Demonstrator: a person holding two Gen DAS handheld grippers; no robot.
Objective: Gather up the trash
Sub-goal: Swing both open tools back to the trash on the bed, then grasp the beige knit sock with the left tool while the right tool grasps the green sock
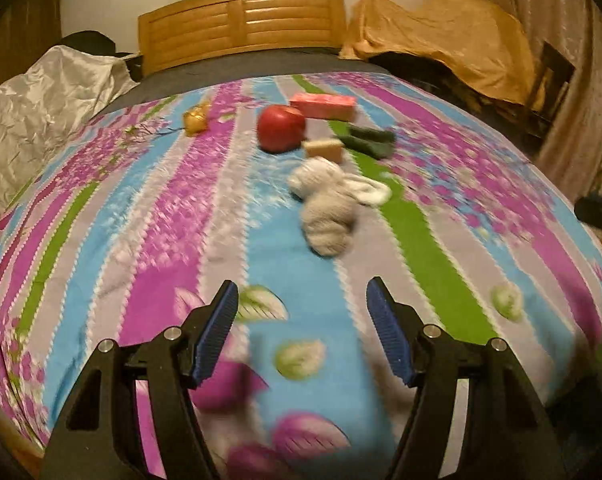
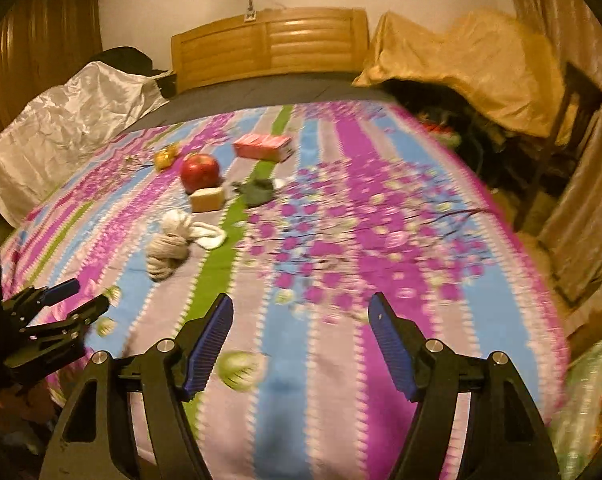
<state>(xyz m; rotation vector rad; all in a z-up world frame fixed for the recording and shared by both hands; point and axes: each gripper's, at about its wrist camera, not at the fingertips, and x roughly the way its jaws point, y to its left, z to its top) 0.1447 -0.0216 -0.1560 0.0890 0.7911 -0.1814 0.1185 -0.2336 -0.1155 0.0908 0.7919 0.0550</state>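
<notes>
2 hand-held grippers hover over a bed (image 1: 149, 216) with a striped floral cover: the left hand-held gripper (image 1: 303, 294) stands wide with nothing between its blue pads, and the right hand-held gripper (image 2: 301, 306) is likewise wide and empty. No writing is readable; blur hides any label on the pink box (image 1: 323, 106) at upper centre. Near it lie a red apple (image 1: 281, 128), a tan block (image 1: 324, 149), a dark green rag (image 1: 371, 140), a gold wrapper (image 1: 196, 118) and, lower, bundled grey socks (image 1: 327, 204). A wooden headboard (image 1: 241, 20) stands behind.
</notes>
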